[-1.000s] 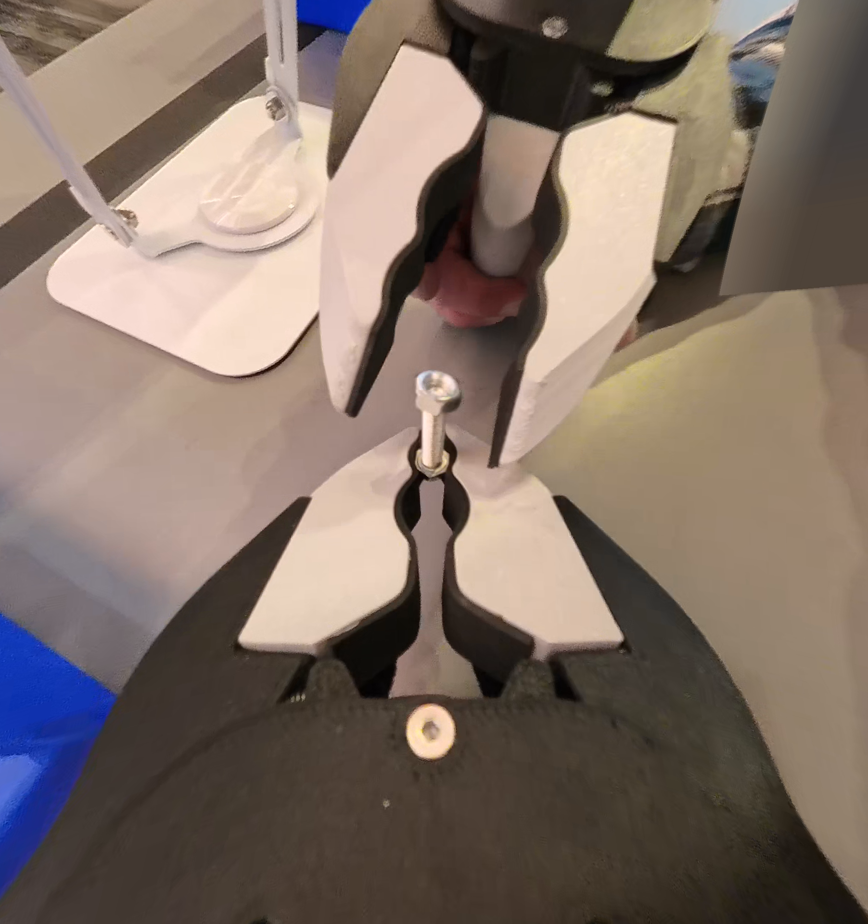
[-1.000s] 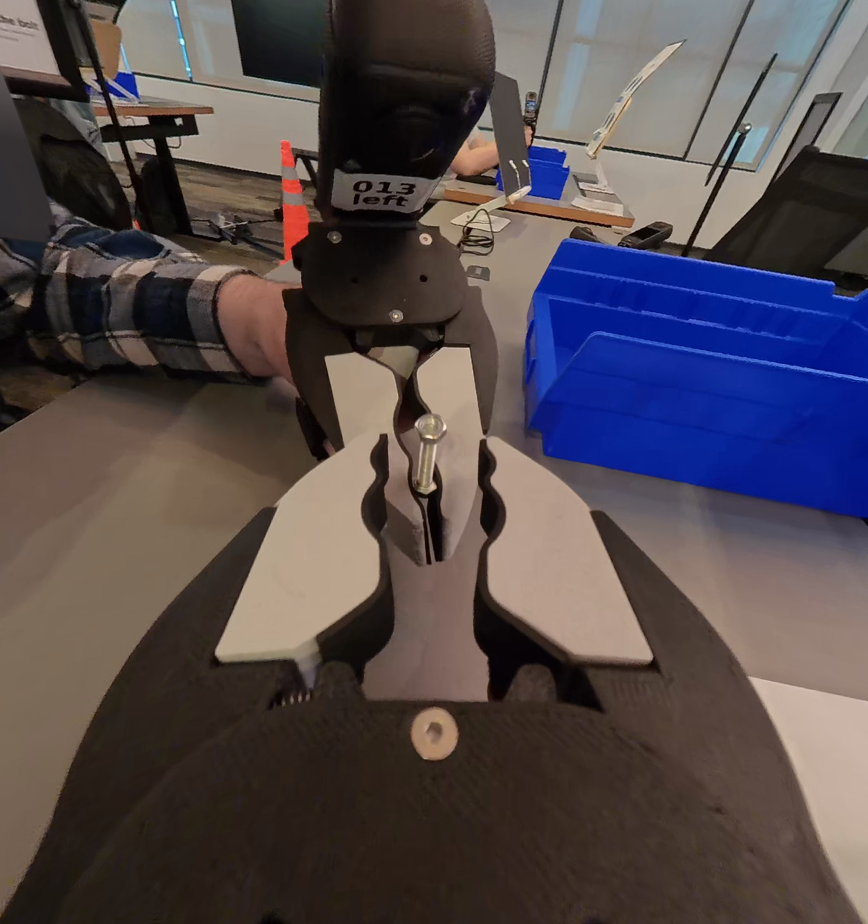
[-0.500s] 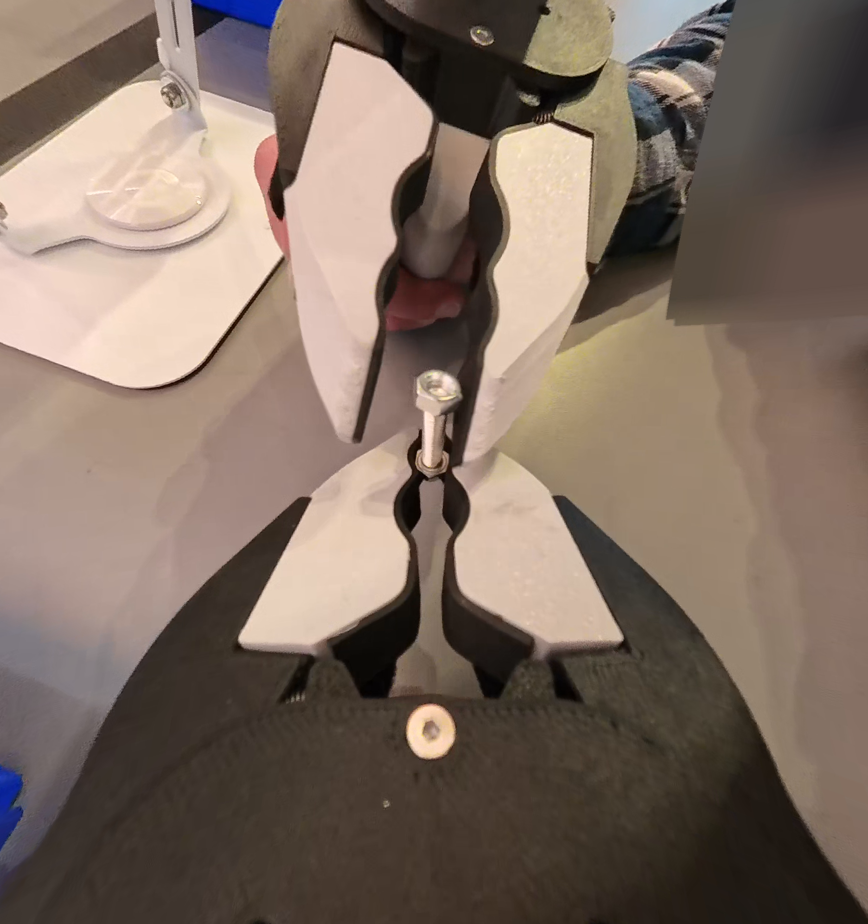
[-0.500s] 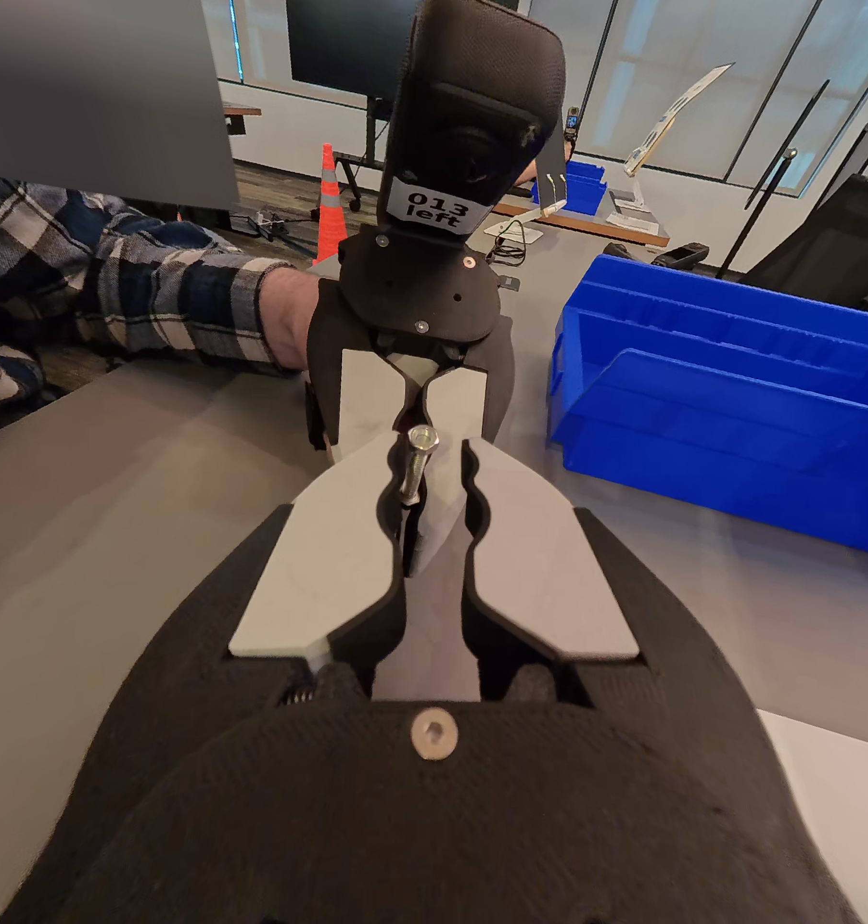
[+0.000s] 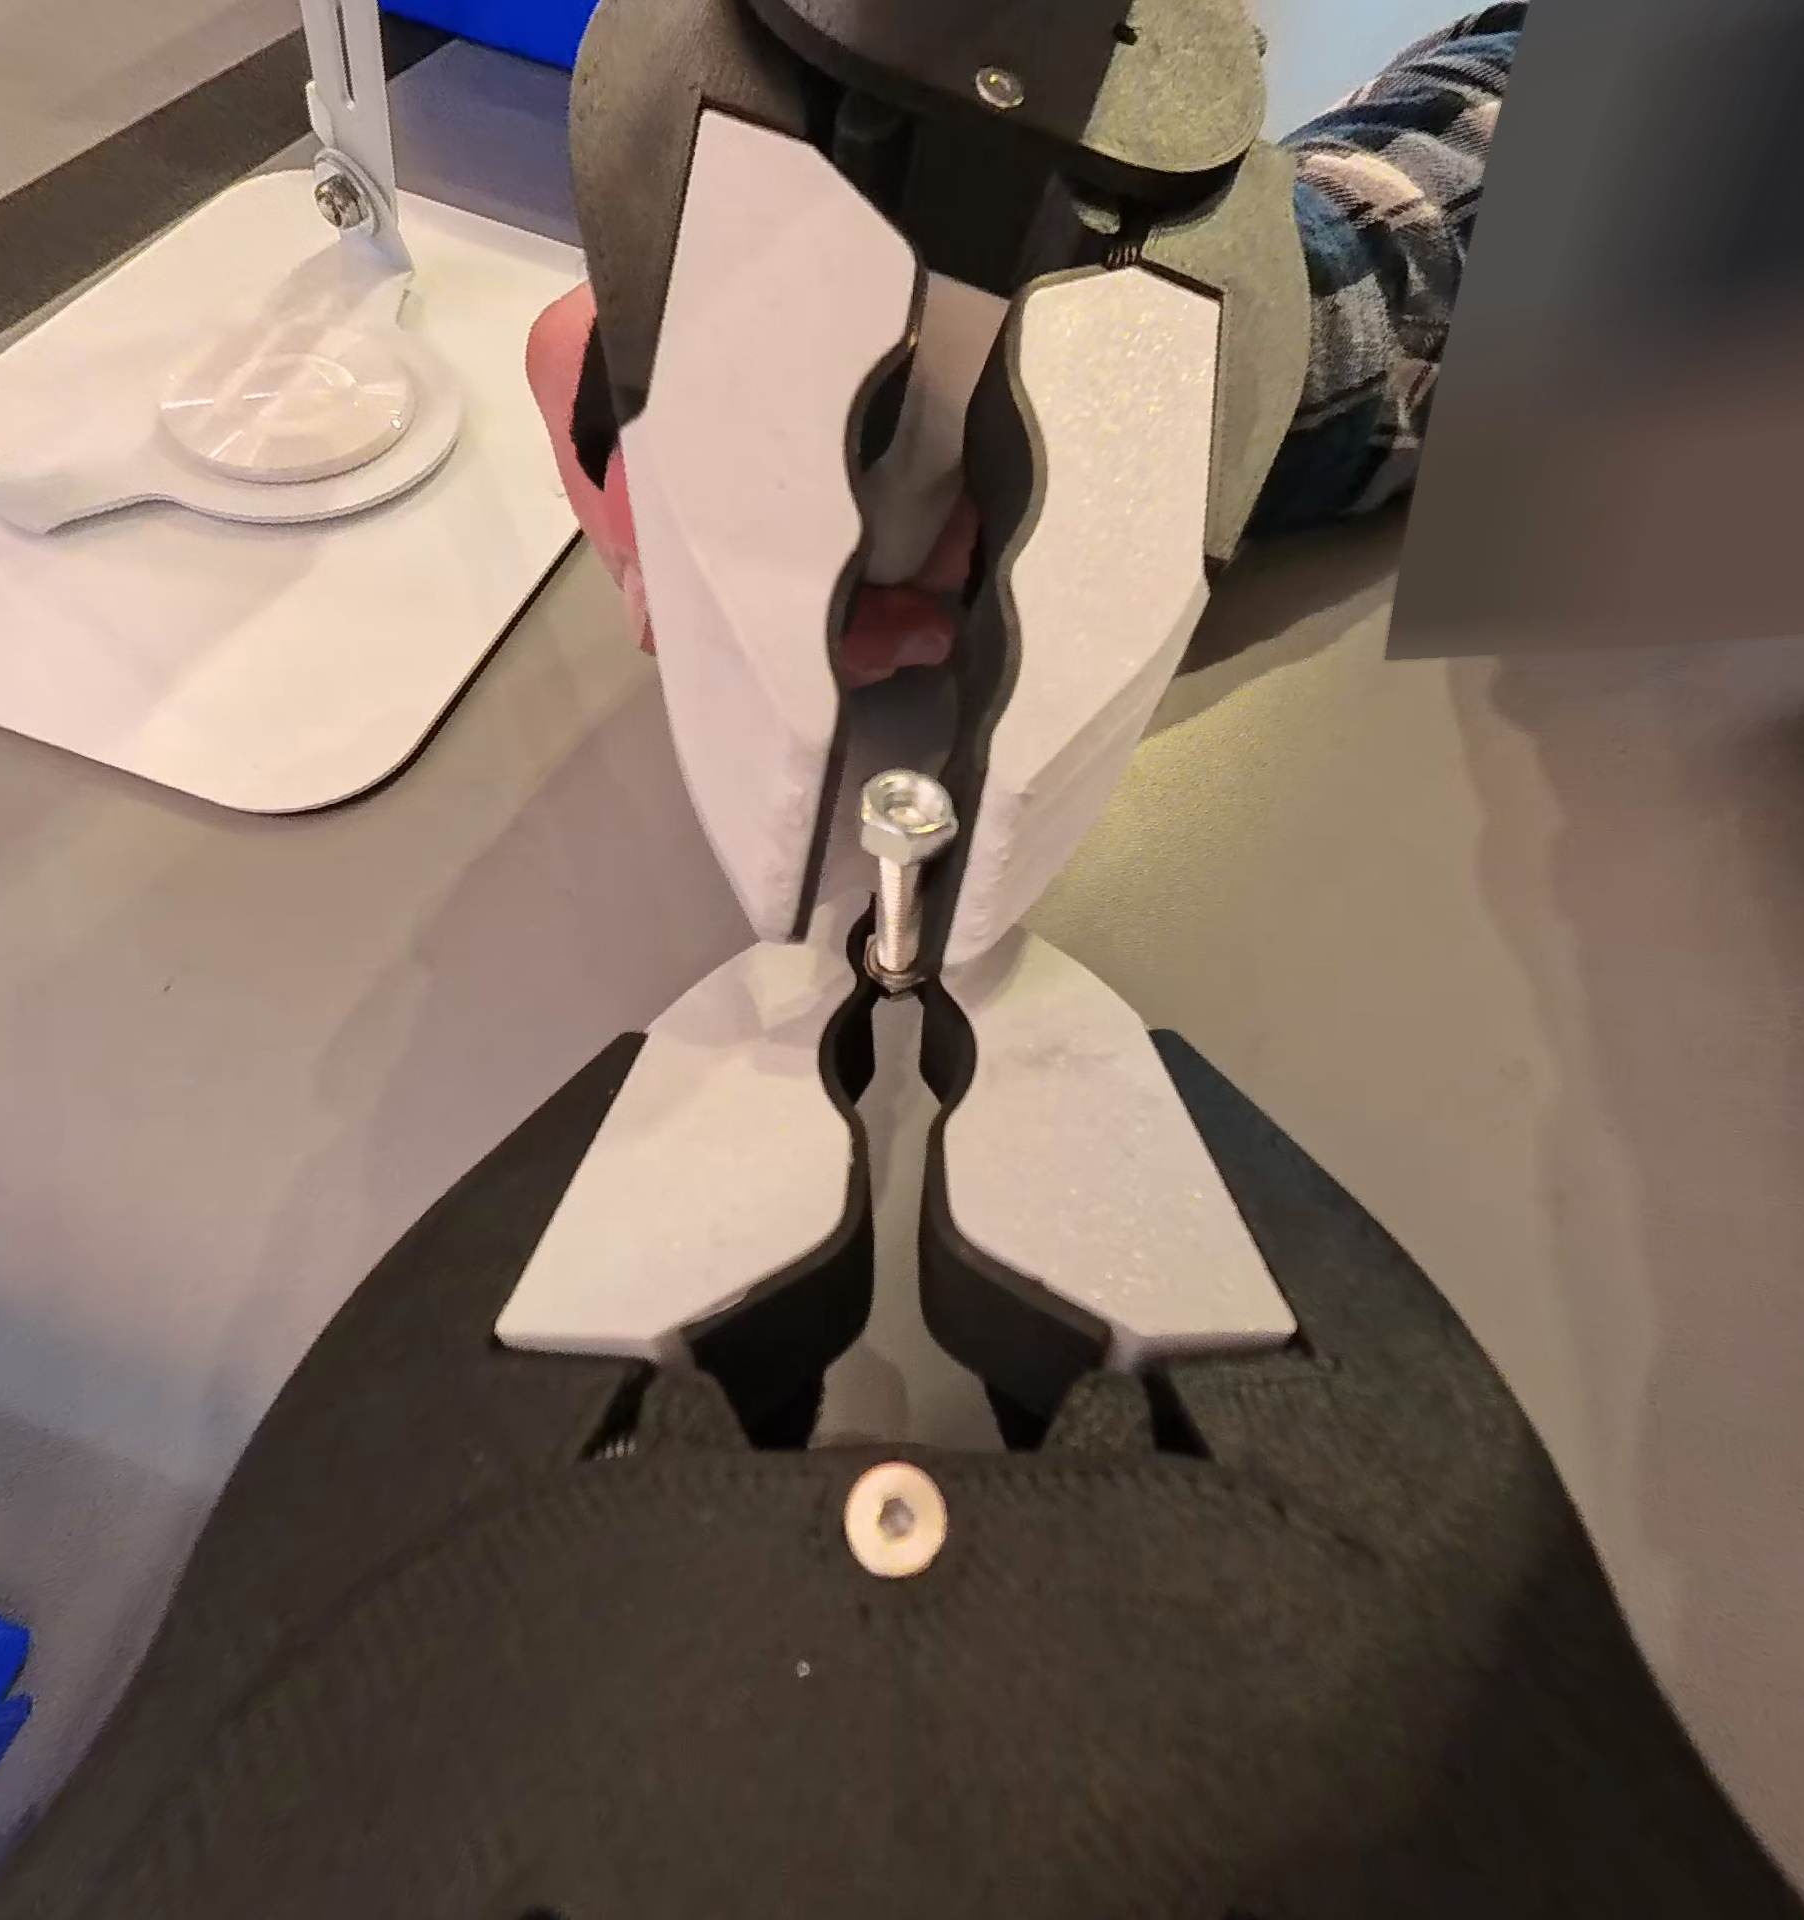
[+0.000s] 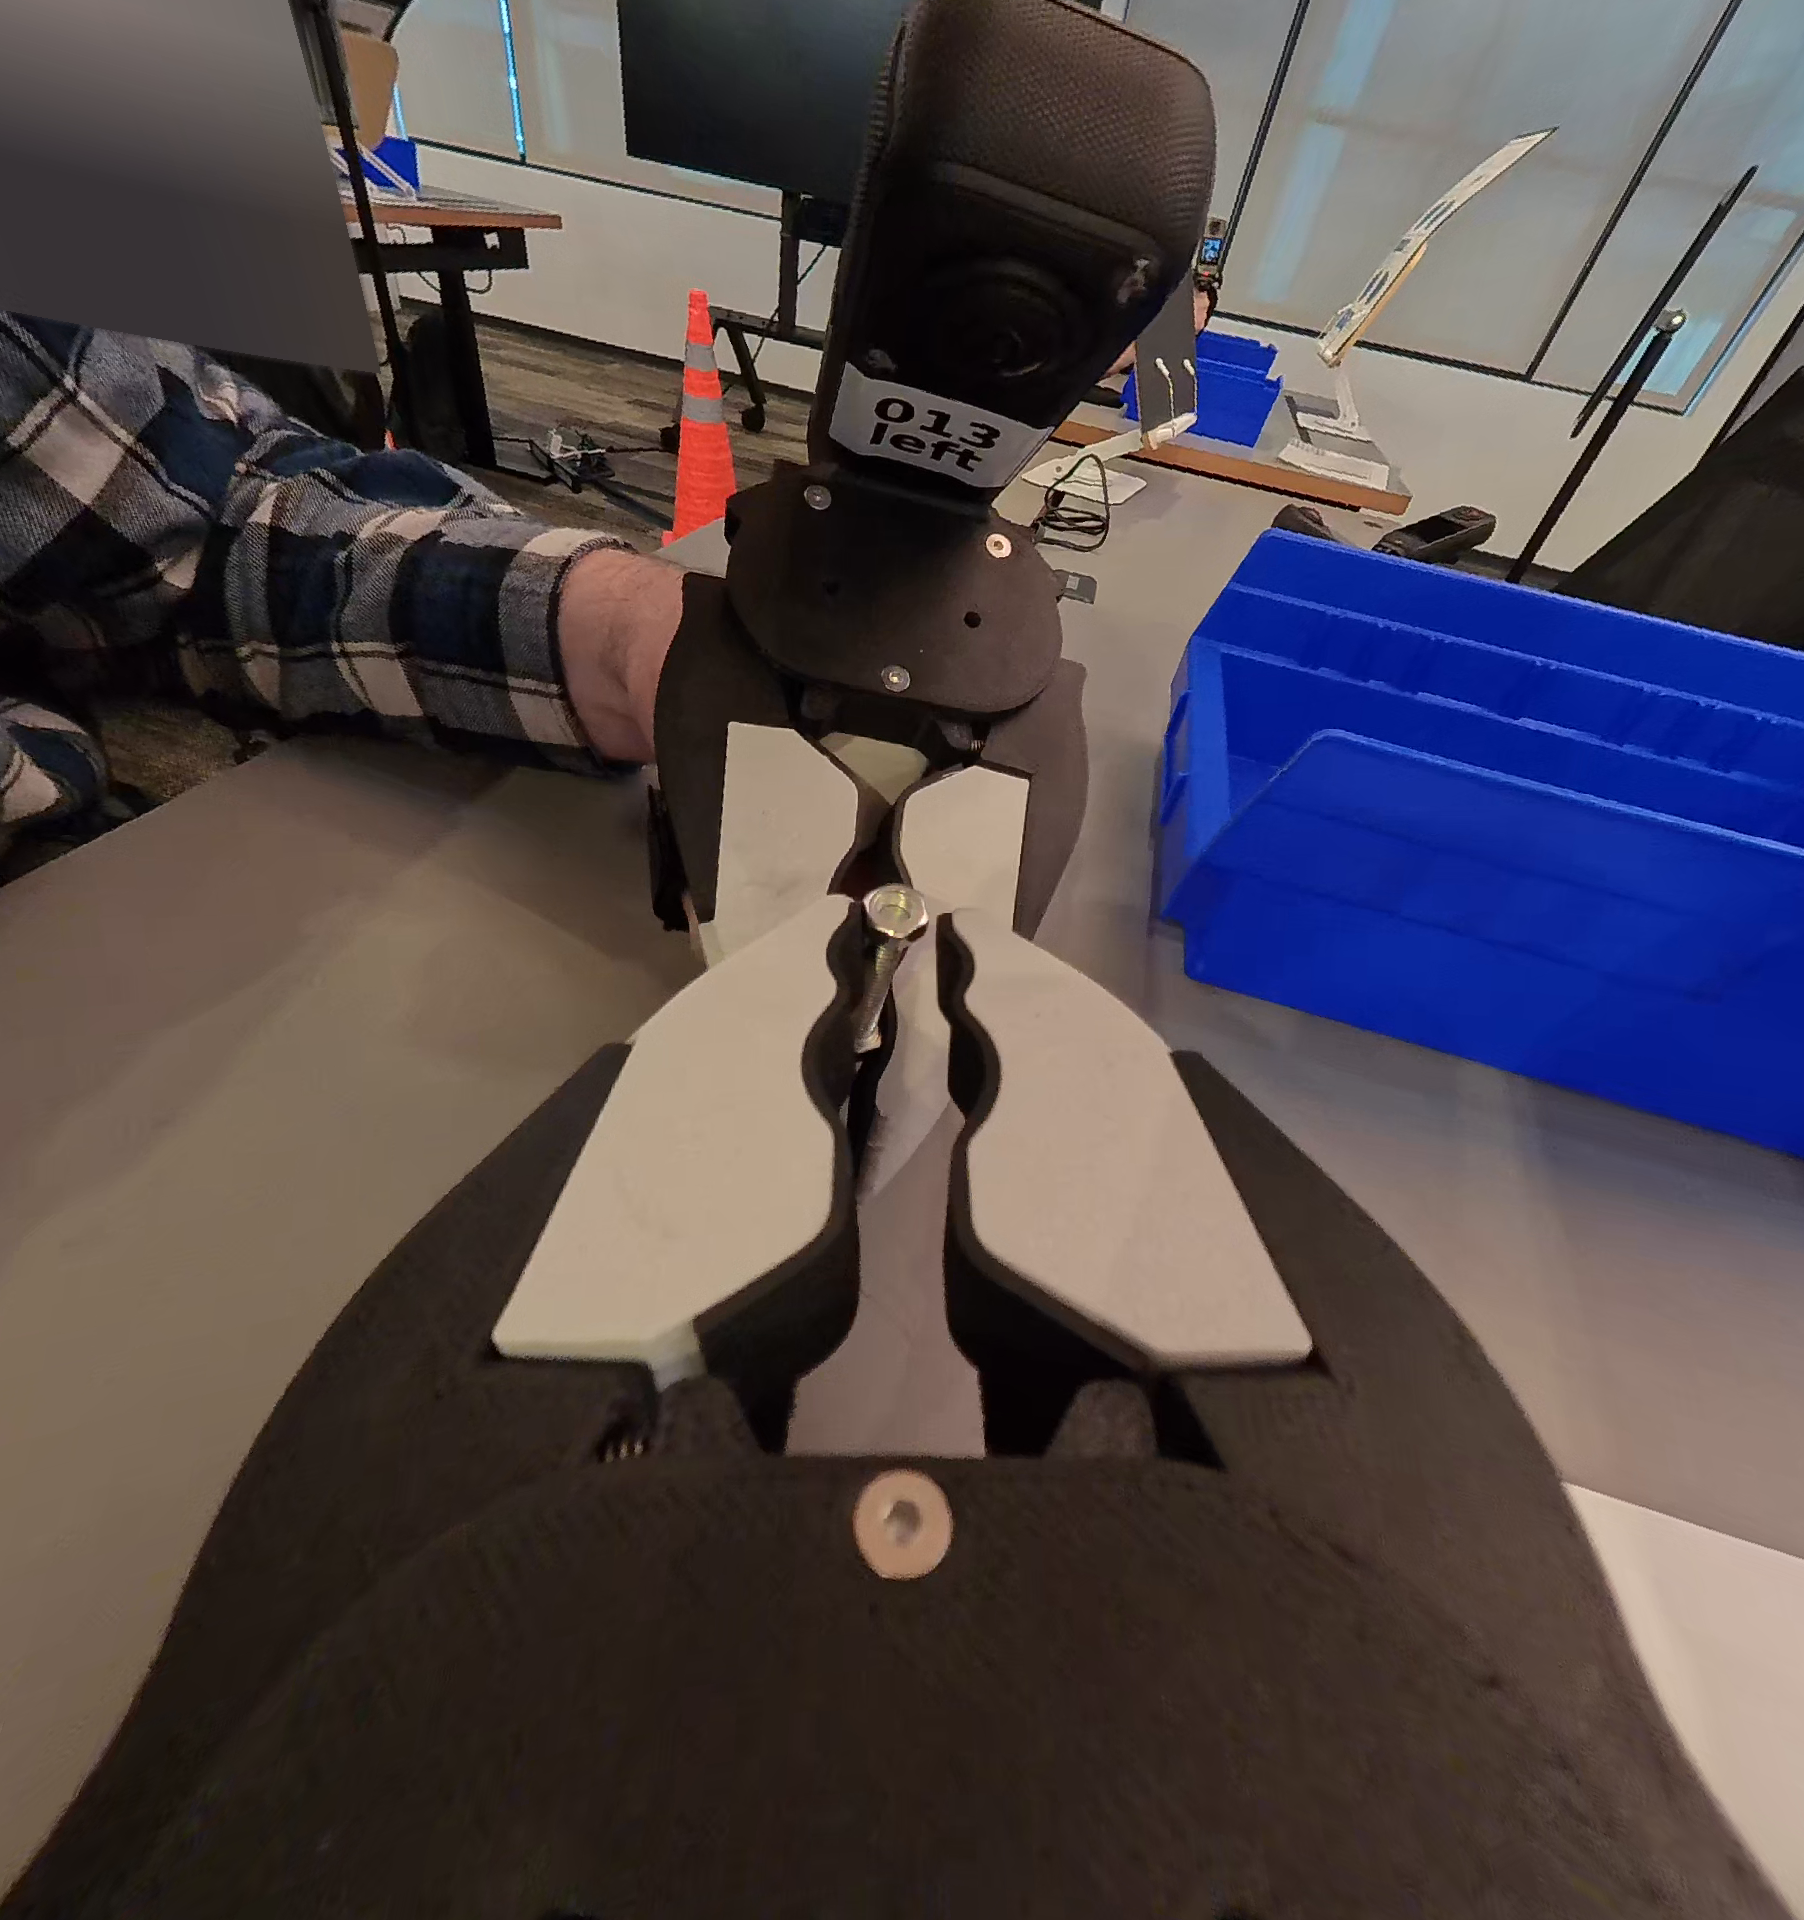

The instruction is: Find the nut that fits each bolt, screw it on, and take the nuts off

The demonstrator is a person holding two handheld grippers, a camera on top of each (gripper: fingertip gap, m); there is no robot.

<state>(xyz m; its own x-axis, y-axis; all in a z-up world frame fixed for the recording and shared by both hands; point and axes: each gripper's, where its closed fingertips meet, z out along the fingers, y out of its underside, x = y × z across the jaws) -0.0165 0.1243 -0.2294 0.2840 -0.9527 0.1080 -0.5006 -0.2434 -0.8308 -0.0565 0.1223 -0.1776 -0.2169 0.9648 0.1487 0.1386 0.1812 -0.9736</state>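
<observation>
Left wrist view: left gripper (image 5: 898, 982) pressed nearly together, pinching nut (image 5: 890, 981) at foot of bolt (image 5: 900, 873). Bolt long axis runs toward 12 o'clock, hex head at far end. Right gripper (image 5: 882, 914) comes in from 12 o'clock, fingers flanking shank and head, narrow gap visible on left side.

Right wrist view: bolt between right gripper's tips, head at 12 o'clock, leaning on left finger (image 6: 732, 1091); right pad apart, so not clamped. Blue bin (image 6: 1521, 883) at 2 o'clock.

White printed label (image 6: 919, 436) on left gripper (image 6: 882, 1023)
</observation>
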